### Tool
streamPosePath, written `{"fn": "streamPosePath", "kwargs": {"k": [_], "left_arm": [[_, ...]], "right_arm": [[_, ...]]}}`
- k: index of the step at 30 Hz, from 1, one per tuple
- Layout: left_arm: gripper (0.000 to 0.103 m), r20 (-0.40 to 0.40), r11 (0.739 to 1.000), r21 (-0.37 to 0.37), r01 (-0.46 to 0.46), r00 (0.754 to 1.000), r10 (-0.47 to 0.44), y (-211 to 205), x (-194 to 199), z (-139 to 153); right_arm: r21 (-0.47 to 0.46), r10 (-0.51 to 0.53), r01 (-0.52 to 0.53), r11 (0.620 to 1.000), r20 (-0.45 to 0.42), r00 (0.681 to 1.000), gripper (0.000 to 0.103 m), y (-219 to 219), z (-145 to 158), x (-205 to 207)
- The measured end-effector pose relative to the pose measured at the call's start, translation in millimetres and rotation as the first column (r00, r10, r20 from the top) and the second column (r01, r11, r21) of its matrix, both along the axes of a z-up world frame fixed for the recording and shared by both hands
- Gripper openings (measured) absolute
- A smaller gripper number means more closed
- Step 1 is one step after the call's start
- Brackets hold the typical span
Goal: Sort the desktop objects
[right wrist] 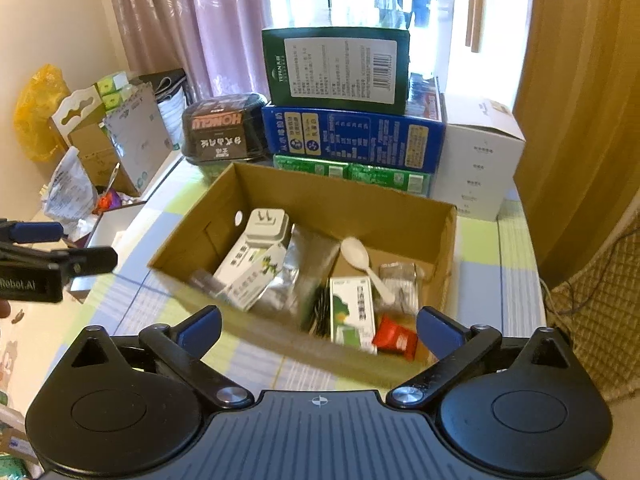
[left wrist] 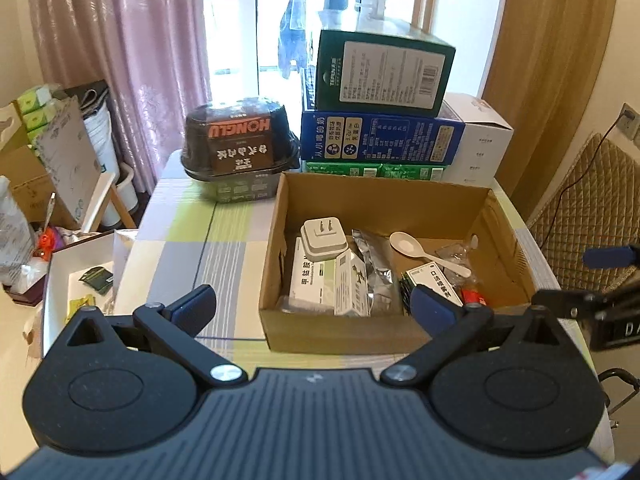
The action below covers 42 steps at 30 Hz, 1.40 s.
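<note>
Right wrist: cardboard box (right wrist: 384,216) contents motion-blurred, labels unreadable.

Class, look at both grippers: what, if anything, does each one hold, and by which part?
Nothing is held. The left gripper and the right gripper are both open, hanging short of the cardboard box.

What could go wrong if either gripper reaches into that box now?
1. The white spoon lies loose across crinkly packets, so a pinch may skid it.
2. The charger plug sits on a medicine box; it could slide off if nudged.
3. Both grippers hover open over one cardboard box; they might collide.
</note>
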State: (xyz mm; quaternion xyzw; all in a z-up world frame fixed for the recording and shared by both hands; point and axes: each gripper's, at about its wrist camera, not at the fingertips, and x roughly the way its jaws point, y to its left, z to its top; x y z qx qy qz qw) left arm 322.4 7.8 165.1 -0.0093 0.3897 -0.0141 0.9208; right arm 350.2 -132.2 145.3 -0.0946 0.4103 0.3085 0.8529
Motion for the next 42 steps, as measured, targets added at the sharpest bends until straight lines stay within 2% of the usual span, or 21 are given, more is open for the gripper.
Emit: {"fn": "streamPosePath", "kwargs": {"k": [10, 13, 17, 21, 30, 42], "left_arm": [[0.102, 0.044, 0.999, 0.024, 0.023, 0.999, -0.024, -18.1, -70.9, 20.7], [0.102, 0.058, 1.0, 0.019, 0.017, 0.998, -0.018, -22.9, -90.6, 20.3], [0.102, 0.071, 1.0, -0.002, 0.006, 0.997, -0.006, -27.6, -116.8, 16.4], [0.102, 0.067, 1.0, -0.017, -0.014, 0.998, 0.015, -30.9, -139.9, 8.4], [0.102, 0.045, 0.998, -0.048, -0.043, 0.998, 0.045, -38.4, -168.4, -5.2], [0.102, 0.023, 0.997, -0.058, -0.044, 0.999, 0.045, -46.0, -184.6, -19.7]], "right_arm": [[0.02, -0.032, 0.032, 0.999, 0.033, 0.999, 0.101, -31.9, 18.0, -65.6], [0.03, -0.055, 0.054, 0.998, 0.019, 0.998, 0.101, -42.0, 19.5, -81.3], [0.049, -0.112, 0.114, 0.992, -0.042, 0.993, 0.101, -59.7, 17.7, -97.2], [0.041, -0.128, 0.128, 0.991, -0.004, 0.992, 0.101, -72.8, 17.6, -118.1], [0.053, -0.159, 0.16, 0.986, -0.016, 0.987, 0.101, -95.4, 4.6, -158.4], [0.056, -0.183, 0.186, 0.981, -0.047, 0.982, 0.101, -109.9, -1.7, -172.5]]}}
